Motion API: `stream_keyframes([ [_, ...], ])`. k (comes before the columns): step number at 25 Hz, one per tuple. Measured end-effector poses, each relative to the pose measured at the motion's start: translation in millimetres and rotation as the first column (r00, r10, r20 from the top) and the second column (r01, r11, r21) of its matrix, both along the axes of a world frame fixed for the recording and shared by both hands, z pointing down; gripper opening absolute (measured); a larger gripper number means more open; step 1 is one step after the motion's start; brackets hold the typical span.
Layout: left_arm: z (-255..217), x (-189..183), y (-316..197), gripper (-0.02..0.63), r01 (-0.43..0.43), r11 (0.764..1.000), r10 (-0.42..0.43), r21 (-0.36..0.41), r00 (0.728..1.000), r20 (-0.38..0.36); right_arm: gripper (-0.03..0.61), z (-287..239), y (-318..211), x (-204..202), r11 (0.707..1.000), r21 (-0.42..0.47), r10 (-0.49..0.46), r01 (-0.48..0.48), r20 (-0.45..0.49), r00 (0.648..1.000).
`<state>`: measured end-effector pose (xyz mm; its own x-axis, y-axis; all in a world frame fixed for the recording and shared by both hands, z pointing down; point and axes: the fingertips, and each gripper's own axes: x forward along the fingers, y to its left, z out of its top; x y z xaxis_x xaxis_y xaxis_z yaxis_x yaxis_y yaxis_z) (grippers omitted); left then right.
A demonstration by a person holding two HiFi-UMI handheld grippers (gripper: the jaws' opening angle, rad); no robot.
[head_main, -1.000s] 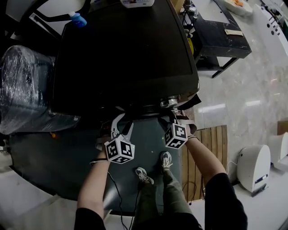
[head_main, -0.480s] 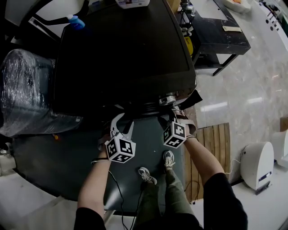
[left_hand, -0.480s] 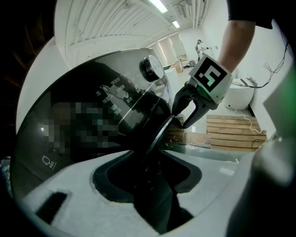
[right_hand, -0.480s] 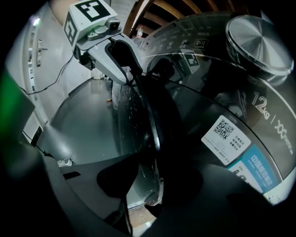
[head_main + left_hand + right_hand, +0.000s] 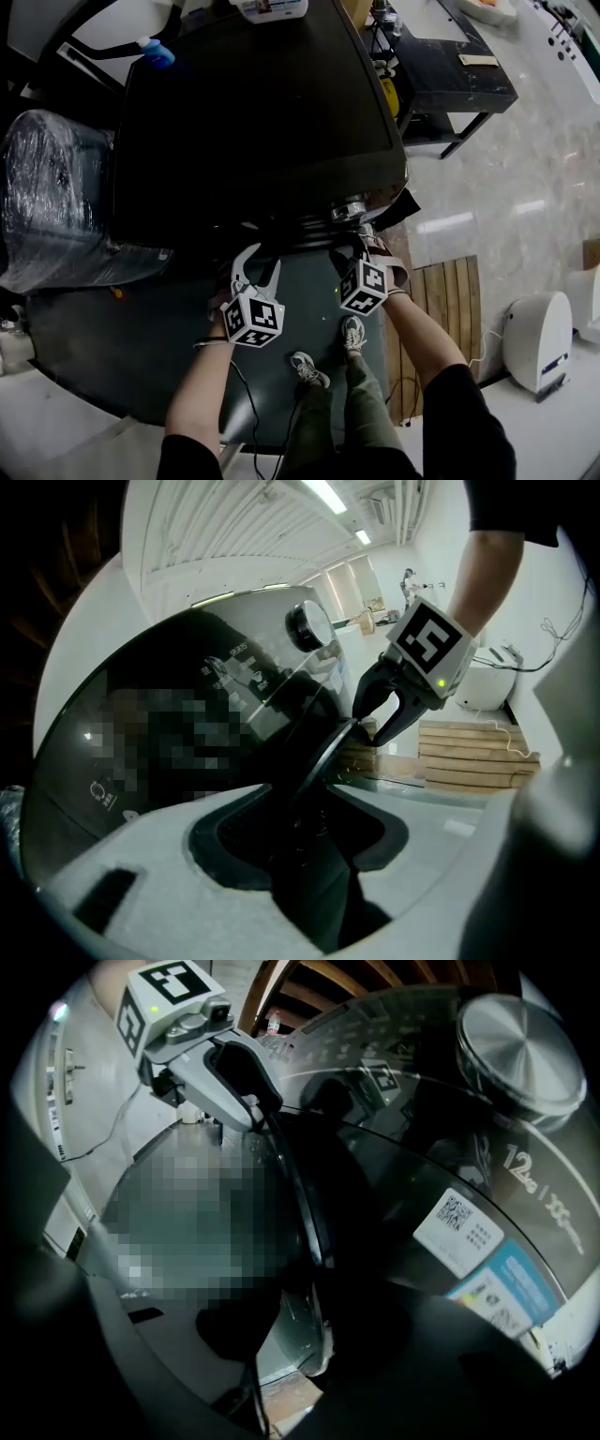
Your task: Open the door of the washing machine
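Head view: angled downward, left gripper (image 5: 255,263), just closing, and right gripper (image 5: 362,246) clasp door (image 5: 320,760)

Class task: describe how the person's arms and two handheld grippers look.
The left gripper and right gripper each have pale curved jaws and a cube of black-and-white square markers. A black cable trails from the left one. The person wears short black sleeves.
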<state>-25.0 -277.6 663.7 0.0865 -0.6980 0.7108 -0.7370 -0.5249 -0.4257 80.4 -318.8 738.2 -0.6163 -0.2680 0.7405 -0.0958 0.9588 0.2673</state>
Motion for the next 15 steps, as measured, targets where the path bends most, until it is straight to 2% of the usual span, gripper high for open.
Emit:
stream_keyframes([
  [2, 1.9, 5.5, 20.1, 0.180, -0.070, 0.997, 0.070, -0.012, 0.997, 0.011, 0.135, 3.4, 31.9, 8.5, 0.999, -0.054, -0.004, 0.007, 0.056, 0.998],
  [5, 2.3, 9.3, 47.2, 0.198, -0.122, 0.992, 0.122, 0.000, 0.992, 0.027, 0.140, 4.3, 71.7, 15.5, 0.993, -0.072, 0.104, -0.095, 0.127, 0.986],
  [8, 4.3, 14.1, 59.2, 0.202, -0.131, 0.991, 0.131, -0.015, 0.991, 0.034, 0.147, 3.8, 88.8, 22.0, 0.984, -0.062, 0.171, -0.165, 0.115, 0.978],
  [15, 4.1, 13.6, 88.9, 0.207, -0.190, 0.978, 0.195, -0.082, 0.979, 0.058, 0.155, 0.8, 132.8, 23.1, 0.972, -0.134, 0.209, -0.192, 0.120, 0.971],
])
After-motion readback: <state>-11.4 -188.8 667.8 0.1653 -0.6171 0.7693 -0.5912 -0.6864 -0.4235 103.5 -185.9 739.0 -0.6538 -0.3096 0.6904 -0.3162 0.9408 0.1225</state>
